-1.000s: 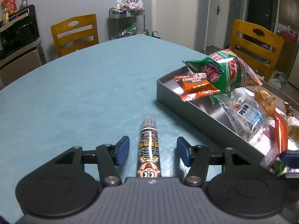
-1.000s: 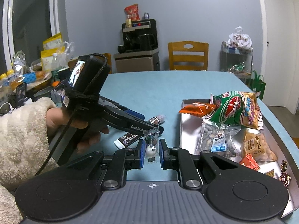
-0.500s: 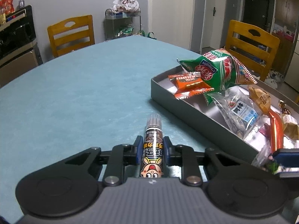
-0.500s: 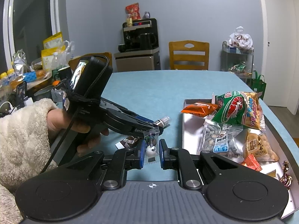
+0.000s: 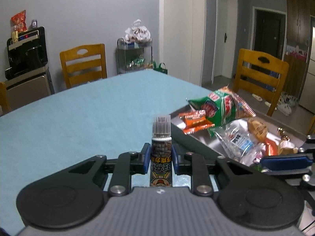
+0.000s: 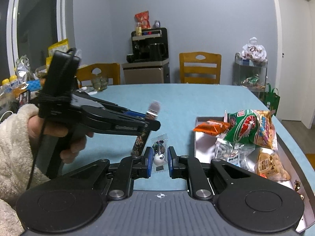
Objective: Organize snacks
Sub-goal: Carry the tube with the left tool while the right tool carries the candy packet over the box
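At a teal tabletop [image 5: 78, 122], the left gripper [image 5: 159, 158] is clamped on a slim snack tube [image 5: 161, 153] printed with a cartoon face and Chinese characters too blurred to read, holding it clear of the surface. The right gripper [image 6: 159, 160] is closed on a small clear-wrapped candy [image 6: 159, 153], contents hard to make out. Along the table's right edge, a grey metal tray [image 6: 198, 137] holds a green shrimp-picture chip bag [image 6: 250, 127], an orange packet [image 6: 211, 126] and a clear seed pack [image 6: 232, 151]; its near end is cut off.
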`<action>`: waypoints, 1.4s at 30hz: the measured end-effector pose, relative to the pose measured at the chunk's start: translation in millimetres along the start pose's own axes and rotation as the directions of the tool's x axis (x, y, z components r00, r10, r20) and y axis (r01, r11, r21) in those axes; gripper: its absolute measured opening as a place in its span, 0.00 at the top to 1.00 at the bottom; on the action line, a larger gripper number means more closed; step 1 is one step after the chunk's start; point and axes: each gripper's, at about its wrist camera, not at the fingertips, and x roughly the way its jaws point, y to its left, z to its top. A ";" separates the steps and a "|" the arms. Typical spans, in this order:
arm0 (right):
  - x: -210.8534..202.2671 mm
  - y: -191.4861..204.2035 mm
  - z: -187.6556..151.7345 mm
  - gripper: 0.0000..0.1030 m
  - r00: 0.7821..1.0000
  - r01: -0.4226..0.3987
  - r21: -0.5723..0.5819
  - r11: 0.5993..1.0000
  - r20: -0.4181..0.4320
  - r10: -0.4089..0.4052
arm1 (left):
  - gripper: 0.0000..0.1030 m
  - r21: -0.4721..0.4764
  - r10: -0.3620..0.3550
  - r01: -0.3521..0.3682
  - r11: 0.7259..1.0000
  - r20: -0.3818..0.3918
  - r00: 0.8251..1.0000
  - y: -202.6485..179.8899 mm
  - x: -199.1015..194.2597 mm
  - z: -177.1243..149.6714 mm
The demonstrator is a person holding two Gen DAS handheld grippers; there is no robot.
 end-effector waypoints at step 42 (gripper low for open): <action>-30.3 -87.0 -44.1 0.83 0.987 0.155 0.108 0.982 -0.063 -0.149 | 0.81 0.189 -0.289 0.301 0.935 -0.089 0.953 -125.5 -13.2 41.4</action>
